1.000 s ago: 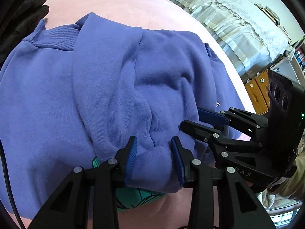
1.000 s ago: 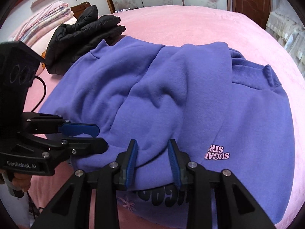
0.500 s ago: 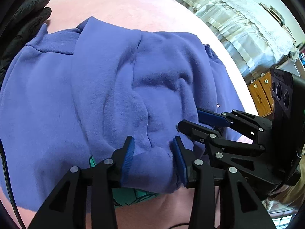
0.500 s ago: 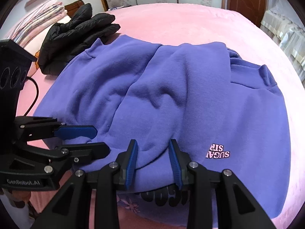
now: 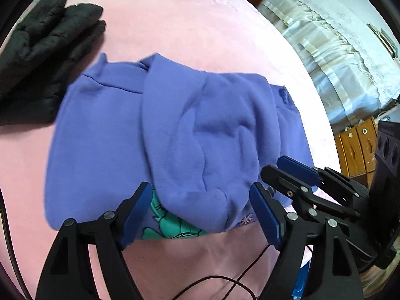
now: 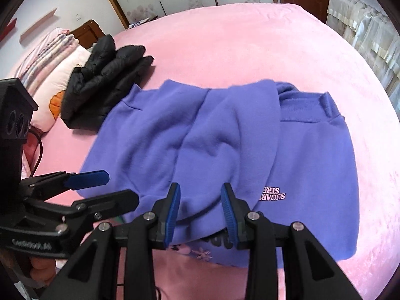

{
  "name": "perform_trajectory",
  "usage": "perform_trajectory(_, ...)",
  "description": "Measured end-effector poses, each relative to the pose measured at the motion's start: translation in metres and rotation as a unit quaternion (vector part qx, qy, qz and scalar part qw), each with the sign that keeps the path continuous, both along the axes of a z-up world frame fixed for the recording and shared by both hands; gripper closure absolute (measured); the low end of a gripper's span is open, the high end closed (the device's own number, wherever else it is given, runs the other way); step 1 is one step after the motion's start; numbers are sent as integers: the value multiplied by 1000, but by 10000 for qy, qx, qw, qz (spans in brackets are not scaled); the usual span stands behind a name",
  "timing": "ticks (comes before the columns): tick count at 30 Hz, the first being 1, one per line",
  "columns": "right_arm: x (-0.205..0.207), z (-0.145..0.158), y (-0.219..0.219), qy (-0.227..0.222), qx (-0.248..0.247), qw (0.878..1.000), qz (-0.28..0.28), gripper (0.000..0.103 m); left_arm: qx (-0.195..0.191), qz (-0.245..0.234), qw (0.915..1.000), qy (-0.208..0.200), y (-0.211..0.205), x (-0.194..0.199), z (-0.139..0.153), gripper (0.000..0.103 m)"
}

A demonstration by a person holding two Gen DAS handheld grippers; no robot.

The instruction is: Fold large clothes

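A purple sweatshirt (image 5: 175,130) lies folded on the pink bed (image 5: 175,25), with a sleeve folded across its middle. A teal print shows at its near hem. My left gripper (image 5: 202,215) hangs just above the near fold, and its jaws are opening wide. The fold sits between the pads without being pressed. In the right wrist view the sweatshirt (image 6: 225,145) shows pink lettering near my right gripper (image 6: 201,212). Its jaws stand a narrow gap apart over the near edge, and the cloth lies flat below them. Each gripper also shows in the other's view: the left gripper (image 6: 122,186) and the right gripper (image 5: 271,166).
A black puffer jacket (image 6: 105,82) lies at the far left of the bed, close to the sweatshirt's corner. Pillows and folded bedding (image 6: 50,57) sit behind it. A wooden cabinet (image 5: 355,147) and draped furniture (image 5: 337,50) stand off the right side. A thin cable (image 5: 225,282) trails near me.
Both grippers have lifted away from the sweatshirt, so more of the bed and the black jacket show. The left jaws have spread wide and let go of the fold. The right gap is unchanged.
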State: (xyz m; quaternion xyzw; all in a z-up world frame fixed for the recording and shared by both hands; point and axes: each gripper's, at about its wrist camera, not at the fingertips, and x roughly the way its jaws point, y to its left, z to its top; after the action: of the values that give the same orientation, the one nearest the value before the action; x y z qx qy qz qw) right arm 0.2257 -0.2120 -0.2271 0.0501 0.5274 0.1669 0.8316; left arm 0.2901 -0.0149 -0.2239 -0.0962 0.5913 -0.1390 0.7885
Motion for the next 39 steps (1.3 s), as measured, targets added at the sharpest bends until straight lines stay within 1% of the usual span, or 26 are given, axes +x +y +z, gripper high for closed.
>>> perform_trajectory(5,-3,16,9,-28,151,9998,100,69,46,306,9995,1,17,-1,16,24)
perform_trajectory(11,-1,28,25,-17,355,9992,196,69,-179,922,9956,-4,50,-3,30,24)
perform_trajectory(14,1,34,35,-50,319,9991,270,69,-166,1141,9933,-37,63,-5,33,24)
perform_trajectory(17,1,38,42,-125,263,9992,275,69,-262,1352,9905,7,77,-8,31,24)
perform_trajectory(21,2,43,52,-271,183,9991,285,69,-503,1765,9828,211,101,-20,18,24)
perform_trajectory(25,1,47,63,-439,62,9983,376,69,-736,2244,9705,486,129,-37,-2,24)
perform_trajectory(29,-1,49,72,-580,18,9975,395,69,-839,2559,9611,610,149,-49,-17,24)
perform_trajectory(32,-1,45,76,-626,-28,9975,339,70,-1001,2776,9531,664,162,-58,-33,24)
perform_trajectory(34,-1,40,78,-626,-45,9976,299,72,-1166,2857,9486,706,166,-62,-46,24)
perform_trajectory(36,-1,33,81,-598,-43,9978,279,81,-1351,2918,9441,727,169,-64,-61,24)
perform_trajectory(38,-1,24,84,-545,-74,9981,276,83,-1474,2979,9397,807,170,-65,-74,24)
perform_trajectory(39,-2,20,86,-521,-96,9982,282,85,-1618,3022,9357,831,171,-67,-83,24)
